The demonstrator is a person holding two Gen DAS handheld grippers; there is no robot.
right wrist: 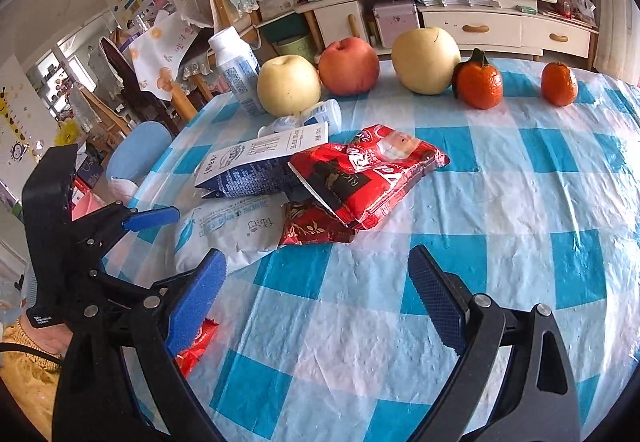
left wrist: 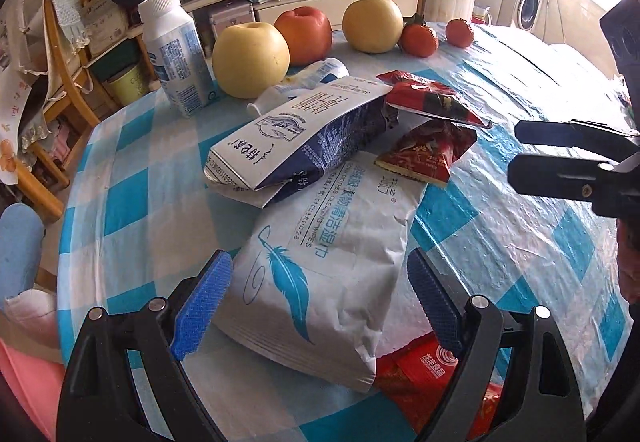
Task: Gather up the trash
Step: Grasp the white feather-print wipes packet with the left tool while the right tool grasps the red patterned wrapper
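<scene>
Step in hand: approach, no piece of trash picked up yet; the litter pile lies untouched in the middle of the table (right wrist: pixel 500 201).

Left gripper (left wrist: pixel 320 302): fingers spread wide, straddling the near end of the white wipes pack (left wrist: pixel 320 262); pads beside it, contact uncertain from this angle. Nothing gripped.

Right gripper (right wrist: pixel 316 298): fingers apart over bare checked cloth, holding nothing, near the pile's right side.

Trash, where: wipes pack flat on the cloth, nearest the person; blue-and-white carton (left wrist: pixel 296 137) lying on its side across the pack's far end; large red wrapper (right wrist: pixel 368 177) resting against the carton's end; smaller red packet (right wrist: pixel 316 228) under it, touching the pack; another red packet (left wrist: pixel 424 366) tucked under the pack's near corner, below the left gripper.

Also trash, probably: a tipped white bottle (left wrist: pixel 304 81) behind the carton, partly hidden.

Not trash, by my reading: upright white bottle (left wrist: pixel 176 49), two yellow pears (left wrist: pixel 250 59), red apple (left wrist: pixel 304 33), two tangerines (right wrist: pixel 480 81) in a row along the far edge.

No bin or bag in view; the destination can't be placed.

Next move calls for: left fingers closing across the pack's width. The carton's weight sits on the far end, so a lift would likely tip it; a slow draw toward the person, or clearing the carton first, seems safer. The right gripper is well placed for the red wrappers.
</scene>
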